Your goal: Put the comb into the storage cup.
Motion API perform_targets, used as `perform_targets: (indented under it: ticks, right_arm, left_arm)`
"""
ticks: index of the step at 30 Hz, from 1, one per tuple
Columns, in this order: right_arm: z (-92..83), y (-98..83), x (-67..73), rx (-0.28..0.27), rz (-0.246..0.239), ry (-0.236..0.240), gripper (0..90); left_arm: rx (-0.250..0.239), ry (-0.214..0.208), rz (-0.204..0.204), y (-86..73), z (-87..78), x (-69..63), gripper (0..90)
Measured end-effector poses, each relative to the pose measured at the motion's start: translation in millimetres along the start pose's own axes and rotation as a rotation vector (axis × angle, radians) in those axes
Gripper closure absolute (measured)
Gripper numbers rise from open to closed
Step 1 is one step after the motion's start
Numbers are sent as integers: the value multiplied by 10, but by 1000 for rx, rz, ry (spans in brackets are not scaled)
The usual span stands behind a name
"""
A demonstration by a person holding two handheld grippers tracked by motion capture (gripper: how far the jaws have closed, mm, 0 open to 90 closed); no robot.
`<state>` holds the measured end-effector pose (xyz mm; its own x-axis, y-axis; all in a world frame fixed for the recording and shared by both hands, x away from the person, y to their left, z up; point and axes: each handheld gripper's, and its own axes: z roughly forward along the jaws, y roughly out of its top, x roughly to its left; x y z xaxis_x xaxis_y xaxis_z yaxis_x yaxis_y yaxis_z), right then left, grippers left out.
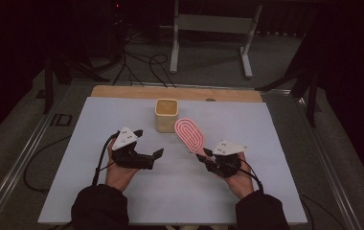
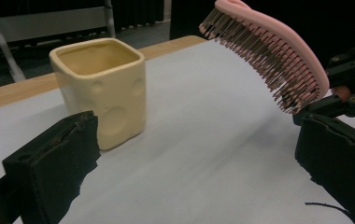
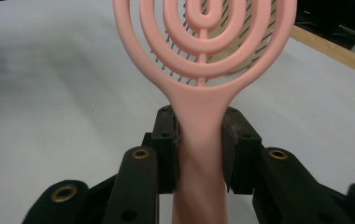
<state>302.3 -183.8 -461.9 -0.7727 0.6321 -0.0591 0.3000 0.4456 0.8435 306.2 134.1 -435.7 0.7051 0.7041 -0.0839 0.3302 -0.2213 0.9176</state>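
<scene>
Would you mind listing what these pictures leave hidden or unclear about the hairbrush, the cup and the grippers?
- Hairbrush: right gripper view, the handle's end is cut off by the bottom edge, between the right gripper pads.
- Cup: left gripper view, its inside bottom is hidden by its own rim and a lower corner by the left gripper jaw.
- Cup: right gripper view, seen through the brush head, blurred.
- High view: brush bristles face down, unseen.

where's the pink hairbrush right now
In the high view the pink hairbrush is right of centre, held off the table by its handle in the right gripper, its head just right of the yellow cup.
</scene>
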Motion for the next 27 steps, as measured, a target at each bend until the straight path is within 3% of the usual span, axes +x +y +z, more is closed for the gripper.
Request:
perform_targets:
  ticks: [27]
  right_arm:
    - [124,61,32,-9,-8,4,697]
  left_arm:
    - [5,-45,-4,99,216,-150,0]
